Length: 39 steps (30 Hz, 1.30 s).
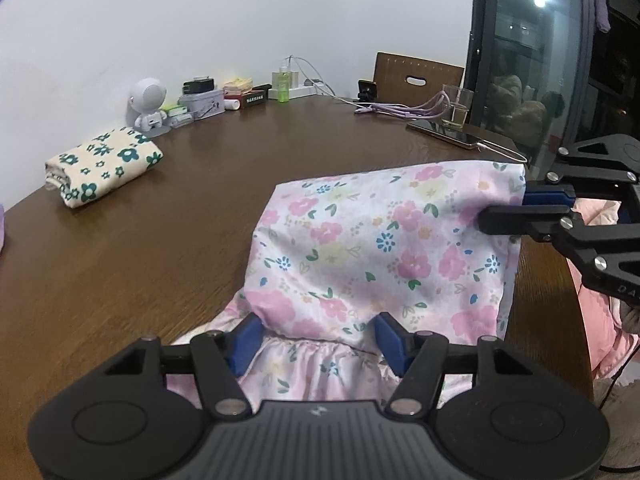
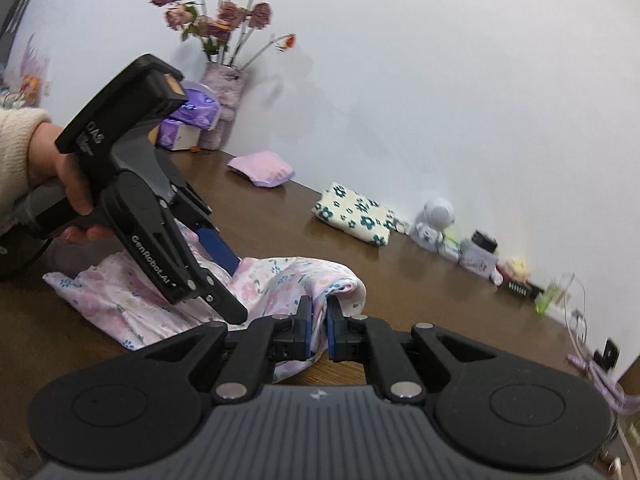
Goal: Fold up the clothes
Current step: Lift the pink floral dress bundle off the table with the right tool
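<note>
Left wrist view showed the pink floral garment [image 1: 372, 248] draped over the near right part of the wooden table [image 1: 180, 216], its gathered hem hanging toward the camera. The left gripper [image 1: 316, 340] stood partly open, its blue pads [image 1: 246, 344] either side of a bunched fold; whether the pads pressed the cloth could not be told. The right gripper [image 1: 516, 208] was clamped shut on the garment's far right corner, and the right wrist view confirmed cloth pinched between its closed pads [image 2: 334, 328].

Procedure, as judged: the fold in hand appeared to need both corners held. The left gripper should close fully on the bunched edge, taking both layers, before either hand lifts. Both hands should then carry the edge across at equal height, keeping the cloth taut enough to avoid creases.

Surroundings: a folded green-flowered cloth [image 1: 104, 168] lay well apart at the far left, and a folded lilac item [image 2: 262, 170] farther along the wall. A phone [image 1: 444, 134], cables [image 1: 404, 110] and a drinking glass [image 1: 456, 108] sat beyond the garment; a wide sweep could snag them. The table edge was close on the right, so cloth could slide off.
</note>
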Each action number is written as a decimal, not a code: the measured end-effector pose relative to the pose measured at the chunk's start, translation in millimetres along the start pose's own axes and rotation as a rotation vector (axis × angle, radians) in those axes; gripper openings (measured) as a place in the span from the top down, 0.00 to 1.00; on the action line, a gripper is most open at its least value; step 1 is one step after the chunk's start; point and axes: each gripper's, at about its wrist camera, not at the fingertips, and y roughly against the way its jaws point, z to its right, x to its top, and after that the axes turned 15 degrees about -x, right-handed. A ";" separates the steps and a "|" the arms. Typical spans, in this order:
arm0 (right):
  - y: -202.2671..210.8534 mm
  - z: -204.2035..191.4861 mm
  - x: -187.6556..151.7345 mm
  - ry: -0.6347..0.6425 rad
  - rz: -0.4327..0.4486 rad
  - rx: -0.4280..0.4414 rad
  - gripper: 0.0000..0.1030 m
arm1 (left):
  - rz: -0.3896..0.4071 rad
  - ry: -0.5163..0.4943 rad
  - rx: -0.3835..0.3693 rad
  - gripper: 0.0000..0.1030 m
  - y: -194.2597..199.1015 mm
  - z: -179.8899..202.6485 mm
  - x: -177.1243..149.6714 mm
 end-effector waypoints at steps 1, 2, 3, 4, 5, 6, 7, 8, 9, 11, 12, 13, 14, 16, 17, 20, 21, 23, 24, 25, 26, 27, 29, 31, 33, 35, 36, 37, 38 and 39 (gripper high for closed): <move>1.4 -1.6 1.0 0.015 0.008 0.002 0.94 | -0.002 0.003 0.003 0.40 0.7 0.8 -0.3; 2.5 -3.1 1.4 0.032 0.016 0.003 0.94 | -0.005 0.005 0.007 0.40 1.5 1.8 -0.7; 2.8 -4.1 2.0 0.051 0.024 0.005 0.94 | -0.007 0.006 0.011 0.40 2.6 3.0 -1.0; 3.7 -5.2 2.3 0.070 0.032 0.008 0.94 | -0.009 0.006 0.015 0.41 4.0 4.6 -1.5; 5.2 -7.2 2.5 0.087 0.039 0.010 0.94 | -0.010 0.005 0.020 0.41 5.7 6.5 -2.4; 5.8 -8.5 2.5 0.108 0.047 0.011 0.94 | -0.009 0.006 0.026 0.41 8.0 8.3 -3.5; 4.8 -8.4 2.0 0.126 0.052 0.012 0.94 | -0.006 0.007 0.031 0.41 10.8 10.0 -4.9; 5.0 -9.3 1.8 0.144 0.055 0.014 0.94 | -0.003 0.010 0.036 0.41 14.1 11.9 -6.9; 4.8 -9.5 1.9 0.157 0.058 0.017 0.94 | 0.000 0.013 0.042 0.41 17.8 13.8 -9.1; 5.5 -9.9 2.2 0.183 0.066 0.022 0.94 | 0.002 0.022 0.060 0.41 26.2 18.6 -14.7; 6.0 -10.2 2.2 0.197 0.072 0.022 0.94 | 0.002 0.026 0.072 0.41 30.9 21.3 -18.0; 6.6 -10.9 2.3 0.210 0.078 0.023 0.94 | 0.004 0.030 0.083 0.41 36.0 24.1 -21.7; 7.2 -11.4 2.6 0.224 0.084 0.024 0.94 | 0.009 0.035 0.091 0.41 41.7 27.1 -25.7; 8.2 -13.4 2.2 0.247 0.095 0.025 0.94 | 0.023 0.047 0.104 0.41 54.0 33.9 -33.9; 8.7 -14.5 1.9 0.259 0.101 0.025 0.94 | 0.028 0.051 0.110 0.41 60.2 37.7 -37.7; 11.0 -17.0 0.7 0.290 0.118 0.027 0.94 | 0.025 0.053 0.130 0.41 75.7 49.0 -48.2; 11.9 -17.2 0.2 0.297 0.123 0.028 0.94 | 0.016 0.055 0.138 0.41 78.9 52.1 -51.8; 13.1 -17.1 0.0 0.308 0.131 0.028 0.94 | -0.002 0.058 0.149 0.41 83.2 57.5 -58.4; 13.9 -17.3 0.2 0.314 0.134 0.028 0.94 | -0.012 0.060 0.150 0.41 83.1 59.0 -61.2; 14.7 -17.7 0.6 0.320 0.138 0.029 0.94 | -0.022 0.062 0.153 0.41 82.5 60.3 -63.7; 15.7 -18.3 0.7 0.327 0.141 0.029 0.94 | -0.028 0.064 0.160 0.41 81.5 61.9 -65.8; 16.9 -19.2 0.6 0.336 0.145 0.030 0.94 | -0.029 0.066 0.168 0.41 80.2 64.3 -67.2; 19.6 -21.3 1.2 0.352 0.154 0.032 0.94 | -0.029 0.067 0.185 0.41 75.8 67.9 -70.1; 22.1 -23.5 2.4 0.365 0.162 0.033 0.94 | -0.035 0.057 0.204 0.41 69.1 72.8 -71.3; 23.5 -24.8 4.7 0.377 0.173 0.037 0.94 | -0.035 0.052 0.216 0.41 64.1 75.7 -72.1; 25.9 -26.3 5.8 0.398 0.186 0.039 0.94 | -0.027 0.063 0.216 0.42 63.1 75.3 -72.7; 27.1 -27.3 6.7 0.412 0.193 0.042 0.94 | -0.024 0.068 0.216 0.43 62.7 75.1 -73.0; 28.3 -28.6 7.8 0.428 0.202 0.045 0.94 | -0.022 0.070 0.215 0.43 62.5 75.0 -73.4; 29.2 -30.6 9.2 0.445 0.210 0.049 0.94 | -0.019 0.071 0.215 0.43 62.2 75.2 -73.6; 30.7 -32.8 10.9 0.463 0.222 0.054 0.94 | -0.017 0.073 0.215 0.43 61.8 75.6 -73.6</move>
